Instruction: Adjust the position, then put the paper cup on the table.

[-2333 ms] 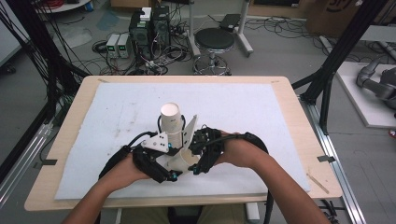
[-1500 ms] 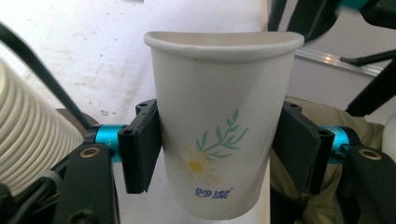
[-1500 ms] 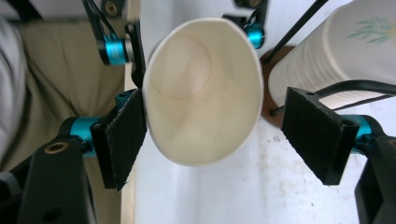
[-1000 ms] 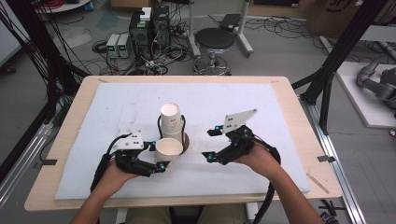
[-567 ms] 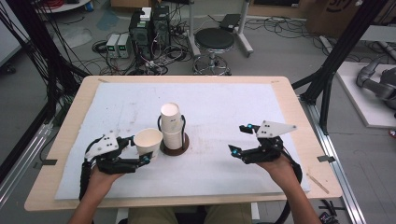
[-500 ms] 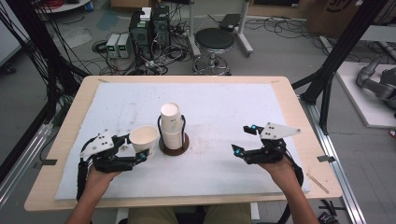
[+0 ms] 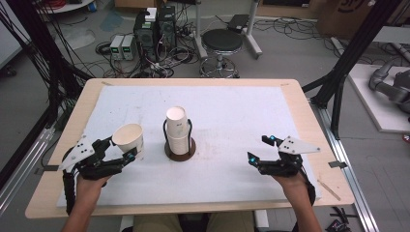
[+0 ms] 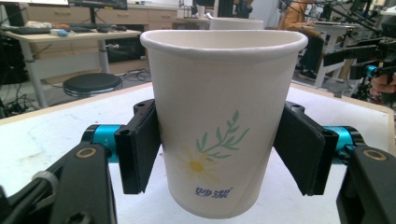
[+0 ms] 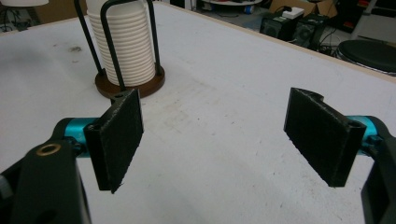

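My left gripper (image 8: 219, 154) clamped on an upright cup (image 8: 223, 121), inside hidden, my right gripper (image 9: 224, 140) just opening wide, nothing between pads, cup stack (image 9: 123, 42) in holder (image 9: 130, 84) beyond.

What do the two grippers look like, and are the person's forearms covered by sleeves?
Both the left gripper and the right gripper are black, with flat black pads, teal joints, brass pivots, a grey three-cornered top plate and a black cable. The forearms are bare.

Both grippers black-bodied: left gripper (image 7: 123, 155), right gripper (image 7: 261, 150). Flat black rectangular pads, teal cylinders behind, brass-ringed pivots, grey three-cornered top plates, black cables. Forearms bare, no sleeves.
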### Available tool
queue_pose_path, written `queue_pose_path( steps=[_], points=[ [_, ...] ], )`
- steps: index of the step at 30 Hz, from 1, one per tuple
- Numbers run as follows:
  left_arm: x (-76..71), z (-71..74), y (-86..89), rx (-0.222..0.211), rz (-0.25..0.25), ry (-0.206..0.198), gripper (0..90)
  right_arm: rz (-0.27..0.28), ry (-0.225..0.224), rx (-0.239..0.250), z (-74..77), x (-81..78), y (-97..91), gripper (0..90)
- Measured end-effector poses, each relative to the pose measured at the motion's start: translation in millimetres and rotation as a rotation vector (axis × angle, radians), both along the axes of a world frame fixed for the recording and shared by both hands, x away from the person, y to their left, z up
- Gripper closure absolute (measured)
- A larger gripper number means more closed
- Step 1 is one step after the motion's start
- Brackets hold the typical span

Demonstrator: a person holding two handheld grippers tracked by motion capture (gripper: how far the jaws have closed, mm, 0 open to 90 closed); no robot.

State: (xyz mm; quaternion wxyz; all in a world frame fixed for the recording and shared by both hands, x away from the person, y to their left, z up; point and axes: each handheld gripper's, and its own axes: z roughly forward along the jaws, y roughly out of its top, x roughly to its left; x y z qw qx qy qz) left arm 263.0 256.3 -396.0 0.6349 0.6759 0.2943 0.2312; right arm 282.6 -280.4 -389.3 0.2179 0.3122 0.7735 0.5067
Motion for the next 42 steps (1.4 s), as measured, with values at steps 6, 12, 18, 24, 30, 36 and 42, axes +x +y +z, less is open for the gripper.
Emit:
queue_pose_path(
  steps=[6, 12, 18, 24, 30, 36, 42],
  points=[
    [0.7, 0.5, 3.5, -0.007, 0.015, -0.001, 33.5, -0.003, 0.010, -0.007, -1.9, -0.4, 0.4, 20.2],
    [2.4, 0.2, 2.0, -0.013, 0.017, 0.001, 32.6, 0.002, 0.003, -0.003, -2.4, -0.7, -2.1, 20.2],
    [7.1, -1.5, 6.7, -0.025, 0.025, 0.010, 32.5, -0.003, 0.010, 0.003, -2.0, -2.4, -2.1, 20.2],
    [25.5, -3.5, 15.4, -0.039, 0.018, 0.039, 32.5, -0.008, 0.016, 0.005, -3.3, -1.7, -3.2, 20.2],
    [50.0, -10.8, 21.8, -0.072, 0.073, 0.051, 32.8, -0.012, 0.042, 0.008, -8.8, -1.8, -9.0, 20.2],
    [62.1, -12.2, 21.2, -0.084, 0.119, 0.053, 32.8, 0.012, 0.053, -0.006, -13.8, -5.3, -11.4, 20.2],
    [74.2, -17.0, 18.8, -0.088, 0.138, 0.079, 32.7, 0.007, 0.037, -0.002, -9.0, -2.2, -9.9, 20.2]
  ],
)
